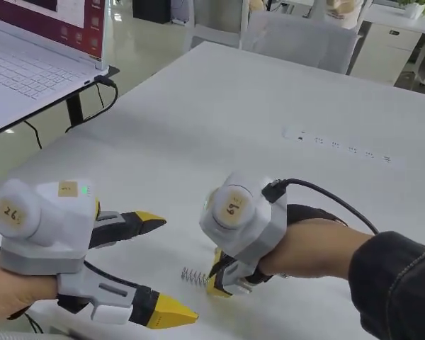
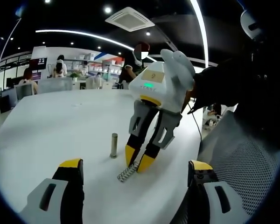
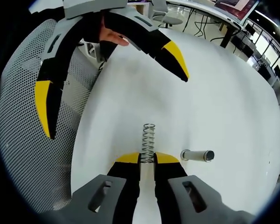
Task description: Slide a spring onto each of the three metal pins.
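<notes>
Yellow-tipped jaws of the left gripper point(image 1: 171, 269) are standing wide apart, gripping nothing, and hovering low over the white table point(image 1: 219, 120) nearest the person. Just beyond, the right gripper point(image 3: 148, 159) is pointing down at the tabletop with its jaws pinched onto one end of a spring point(image 3: 149, 137). The other coils are projecting freely ahead of the tips. In the left gripper view the spring is slanting down, its free end apparently resting on the table. A metal pin point(image 2: 114, 145) is standing upright just beside the spring, apart from it and bare.

The spring is looking light, thin-wired and compliant, so it is likely to bow or squirt sideways if squeezed hard at mid-length. A gentle pinch across the end coils is the better hold, since it is leaving the far opening clear for the pin. The pin is looking rigid but free-standing, so a sideways knock is liable to topple it. Farther off, an open laptop point(image 1: 28, 64) is sitting on a neighbouring desk
</notes>
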Motion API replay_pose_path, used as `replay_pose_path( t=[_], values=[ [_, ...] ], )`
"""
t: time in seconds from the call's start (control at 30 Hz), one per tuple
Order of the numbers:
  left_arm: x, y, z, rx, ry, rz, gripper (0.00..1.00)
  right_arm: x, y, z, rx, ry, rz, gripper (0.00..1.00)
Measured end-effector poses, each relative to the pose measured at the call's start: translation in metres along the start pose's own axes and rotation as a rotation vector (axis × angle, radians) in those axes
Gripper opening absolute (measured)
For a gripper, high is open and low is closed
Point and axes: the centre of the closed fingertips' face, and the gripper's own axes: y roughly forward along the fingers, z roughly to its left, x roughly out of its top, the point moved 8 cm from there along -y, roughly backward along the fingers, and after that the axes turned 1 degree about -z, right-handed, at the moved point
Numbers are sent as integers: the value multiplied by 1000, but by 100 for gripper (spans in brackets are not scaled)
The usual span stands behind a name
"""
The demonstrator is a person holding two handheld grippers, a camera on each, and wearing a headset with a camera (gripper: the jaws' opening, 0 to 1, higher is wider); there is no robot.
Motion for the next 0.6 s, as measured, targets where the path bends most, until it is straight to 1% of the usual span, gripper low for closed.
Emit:
replay_pose_path(
  t=[0.13, 0.23, 0.33, 0.5, 0.6],
  values=[
    [0, 1, -1, -3, 6, 6, 88, 0, -4, 3, 2, -1, -3, 8],
    [-1, 2, -2, -7, 14, 18, 84, 0, -8, 4, 5, 0, -6, 8],
    [0, 3, -3, -11, 22, 21, 82, 0, -13, 5, 9, 7, -15, 8],
    [2, 5, -3, -23, 36, 25, 74, -2, -25, 8, 7, 9, -26, 8],
    [3, 6, -3, -30, 43, 24, 67, -1, -31, 9, 7, 9, -36, 8]
  ],
)
